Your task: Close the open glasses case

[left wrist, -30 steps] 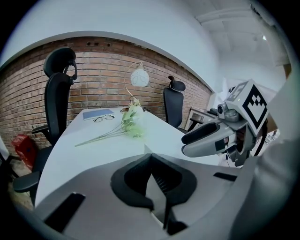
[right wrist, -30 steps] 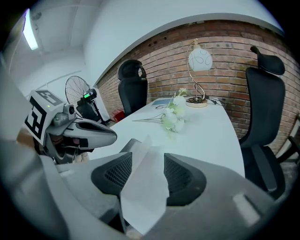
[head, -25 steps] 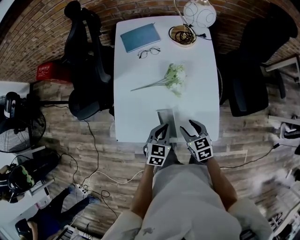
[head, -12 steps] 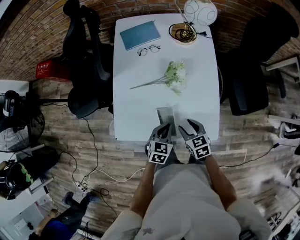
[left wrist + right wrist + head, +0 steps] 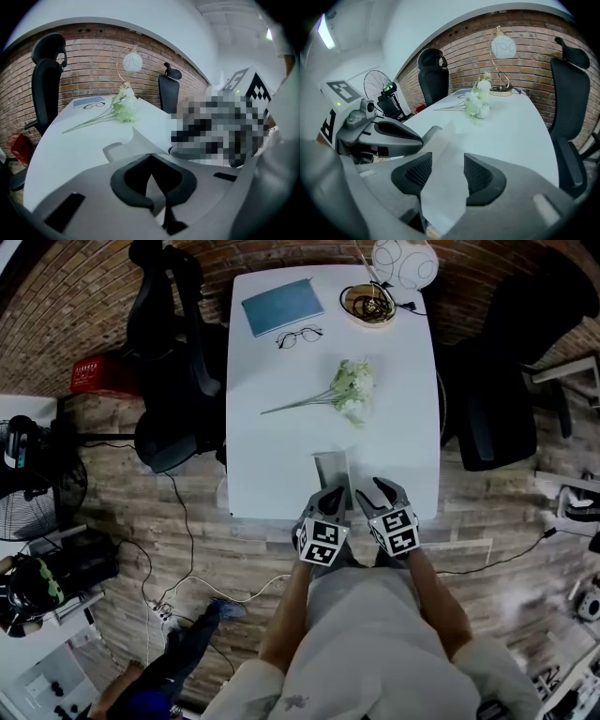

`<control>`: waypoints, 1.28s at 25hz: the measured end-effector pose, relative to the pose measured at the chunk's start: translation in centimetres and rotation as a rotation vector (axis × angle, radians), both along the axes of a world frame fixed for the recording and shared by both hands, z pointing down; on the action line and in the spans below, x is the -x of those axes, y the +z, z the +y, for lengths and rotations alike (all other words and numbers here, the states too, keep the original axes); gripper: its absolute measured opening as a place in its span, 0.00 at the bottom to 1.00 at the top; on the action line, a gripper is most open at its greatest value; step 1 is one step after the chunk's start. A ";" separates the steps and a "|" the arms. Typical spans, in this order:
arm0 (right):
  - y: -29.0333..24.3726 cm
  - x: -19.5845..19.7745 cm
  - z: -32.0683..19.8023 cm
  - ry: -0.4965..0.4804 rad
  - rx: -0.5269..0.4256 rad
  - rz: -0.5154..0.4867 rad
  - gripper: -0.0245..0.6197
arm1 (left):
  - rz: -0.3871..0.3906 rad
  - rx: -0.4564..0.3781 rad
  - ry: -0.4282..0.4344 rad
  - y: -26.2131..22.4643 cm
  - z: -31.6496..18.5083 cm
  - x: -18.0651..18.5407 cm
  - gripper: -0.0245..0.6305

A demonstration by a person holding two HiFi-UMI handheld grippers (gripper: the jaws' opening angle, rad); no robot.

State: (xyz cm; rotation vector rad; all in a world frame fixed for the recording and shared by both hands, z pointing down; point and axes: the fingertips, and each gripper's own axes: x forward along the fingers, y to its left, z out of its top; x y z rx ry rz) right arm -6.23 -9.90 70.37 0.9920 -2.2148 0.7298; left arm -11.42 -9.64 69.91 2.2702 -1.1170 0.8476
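Note:
The open grey glasses case lies at the near edge of the white table, its lid raised. My left gripper is at the case's near left corner. In the left gripper view its pads meet at the tips, and the case shows just beyond them. My right gripper is at the near right. In the right gripper view the pale lid runs between its jaws, which stand apart and open. The left gripper shows beside it.
Further back lie a bunch of white flowers, a pair of glasses, a blue notebook, a round dish and a globe lamp. Black office chairs flank the table. Cables cross the floor.
Both grippers stay at the case's near end, almost unmoved. The view has shifted slightly, and a person on the floor at lower left has walked on.

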 end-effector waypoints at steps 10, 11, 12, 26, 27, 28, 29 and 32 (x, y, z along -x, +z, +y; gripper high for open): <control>0.1 1.0 0.7 -0.021 0.003 0.000 0.37 | 0.002 0.005 0.007 0.2 0.6 0.0 0.04; 0.1 1.0 0.7 -0.023 0.001 0.001 0.37 | 0.001 0.004 0.006 0.2 0.6 0.1 0.05; 0.0 1.1 0.7 -0.026 0.000 0.002 0.37 | 0.001 0.003 0.005 0.2 0.7 0.1 0.05; -0.2 2.2 0.6 -0.082 -0.015 -0.005 0.37 | -0.006 0.001 -0.031 0.3 0.8 1.1 0.05; -0.3 2.3 0.6 -0.082 -0.014 -0.007 0.37 | -0.006 0.002 -0.032 0.4 0.9 1.2 0.04; -0.5 2.5 0.6 -0.082 -0.012 -0.012 0.37 | -0.007 0.002 -0.034 0.4 0.9 1.3 0.05; -0.6 2.7 0.6 -0.081 -0.010 -0.017 0.37 | -0.007 0.003 -0.035 0.4 0.9 1.4 0.04; -0.4 2.9 0.6 -0.091 -0.015 -0.008 0.37 | -0.008 0.006 -0.037 0.5 0.9 1.7 0.05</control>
